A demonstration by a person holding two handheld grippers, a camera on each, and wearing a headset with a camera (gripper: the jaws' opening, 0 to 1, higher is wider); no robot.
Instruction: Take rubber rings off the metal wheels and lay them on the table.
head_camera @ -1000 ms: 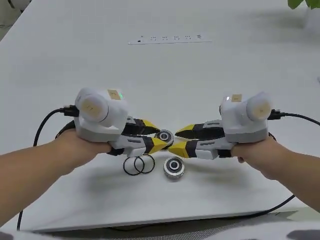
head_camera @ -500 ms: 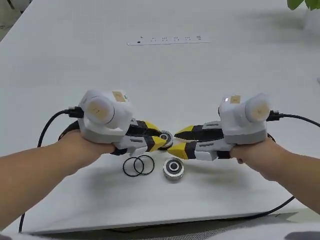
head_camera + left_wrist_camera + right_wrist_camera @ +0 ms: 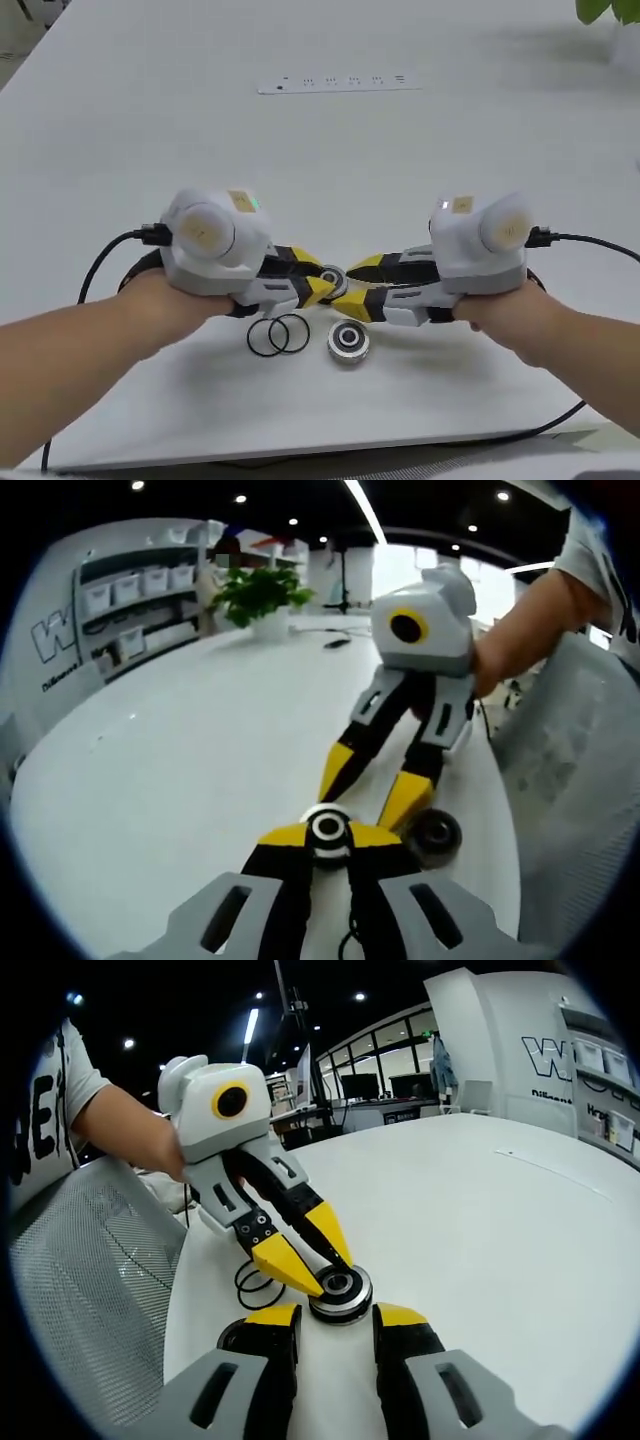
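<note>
Nearest the person, on the table [image 3: 300, 410], lie two loose rings [image 3: 278, 334], overlapping, just below and left of the held wheel [image 3: 340, 1290] in the head view. A spare wheel [image 3: 347, 339] rests flat directly beneath the held one.

The held wheel itself hangs above the table. The left gripper [image 3: 330, 832] is clenched on it, its yellow tips pinching the wheel from both sides. The right gripper [image 3: 335, 1318] faces it with its jaws spread apart. Their tips sit just short of the wheel, one to either side, gripping nothing.

A dark band appears to run round the held wheel's rim, probably the rubber ring yet to come off, though I cannot be sure at this size. The wheel looks like solid metal: stiff, fairly heavy for its bulk and smooth enough to twist in a pinch. The ring should be light, stretchy and grippy. The right tips would do best to catch the band at the rim edge and roll it off sideways, while the left gripper bears on the metal faces.

Well beyond the wheel a power strip [image 3: 338, 83] lies on the table.
</note>
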